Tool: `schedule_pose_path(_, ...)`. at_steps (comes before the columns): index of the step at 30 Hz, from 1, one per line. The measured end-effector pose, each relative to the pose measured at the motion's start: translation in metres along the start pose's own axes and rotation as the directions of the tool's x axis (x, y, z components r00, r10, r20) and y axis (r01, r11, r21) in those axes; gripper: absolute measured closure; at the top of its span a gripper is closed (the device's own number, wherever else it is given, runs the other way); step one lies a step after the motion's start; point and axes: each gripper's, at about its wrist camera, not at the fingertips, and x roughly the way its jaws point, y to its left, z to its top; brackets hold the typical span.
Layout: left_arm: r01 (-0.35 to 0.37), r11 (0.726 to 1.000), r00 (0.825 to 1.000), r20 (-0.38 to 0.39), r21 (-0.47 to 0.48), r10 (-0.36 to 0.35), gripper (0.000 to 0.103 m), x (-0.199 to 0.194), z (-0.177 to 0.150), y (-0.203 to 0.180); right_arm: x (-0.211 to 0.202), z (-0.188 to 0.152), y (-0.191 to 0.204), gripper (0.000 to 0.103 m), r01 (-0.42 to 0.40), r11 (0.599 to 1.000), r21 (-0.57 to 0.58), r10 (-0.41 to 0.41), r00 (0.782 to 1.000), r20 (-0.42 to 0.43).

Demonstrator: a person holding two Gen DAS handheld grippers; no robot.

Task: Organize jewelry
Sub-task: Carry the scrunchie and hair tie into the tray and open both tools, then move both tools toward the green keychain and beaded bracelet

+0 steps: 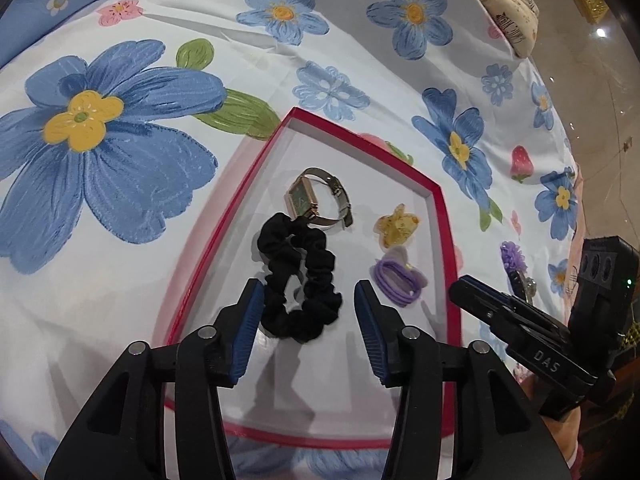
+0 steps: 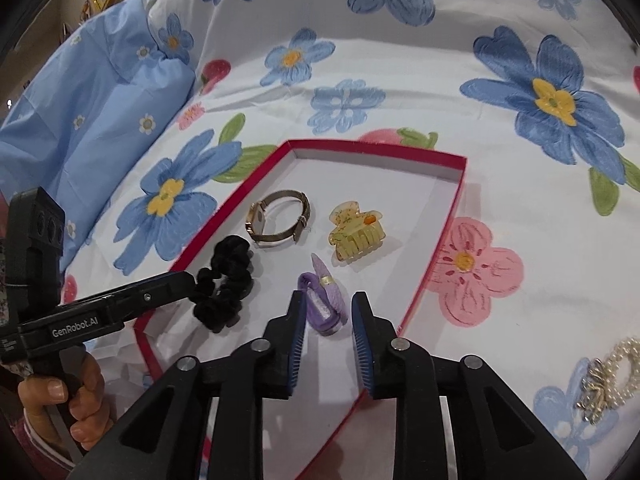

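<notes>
A red-rimmed white tray (image 1: 440,208) (image 2: 460,162) lies on a floral bedsheet. In it are a gold watch (image 1: 316,200) (image 2: 276,218), a black scrunchie (image 1: 304,284) (image 2: 226,284), a yellow claw clip (image 1: 396,226) (image 2: 356,234) and a purple hair tie (image 1: 396,276) (image 2: 326,300). My left gripper (image 1: 310,296) is open, its fingers either side of the scrunchie's near part. My right gripper (image 2: 328,304) is open just above the purple hair tie; it also shows in the left wrist view (image 1: 464,292). The left gripper shows in the right wrist view (image 2: 176,280).
A pearl bracelet with a gold clasp (image 2: 608,372) lies on the sheet right of the tray. A purple flower hair piece (image 1: 514,258) lies beyond the tray's right rim. A blue pillow (image 2: 92,120) is at the far left; a patterned pillow (image 1: 504,4) sits by the bed edge.
</notes>
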Motion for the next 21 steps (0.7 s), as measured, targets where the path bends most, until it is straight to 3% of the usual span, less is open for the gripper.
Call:
schedule_pose_path(12,0.042,0.997,0.999,-0.01,0.059,-0.041,0.056,-0.018,-0.016,-0.038,-0.052,-0.031,-0.021,0.064,0.002,0.997,0.082,-0.006,0.998,0.058)
schedule_pose_path(15,0.058,0.995,0.998,-0.012,0.082,-0.058,0.049,-0.022,-0.021,-0.053,-0.067,-0.045,-0.032,0.062,0.005,0.994,0.112,-0.013,0.997,0.072)
schedule_pose_path(21,0.092,0.985,0.996,-0.029,0.144,-0.088,0.049,-0.028,-0.036,-0.085,-0.099,-0.074,-0.059,0.062,0.033,0.984,0.176,-0.049,0.995,0.088)
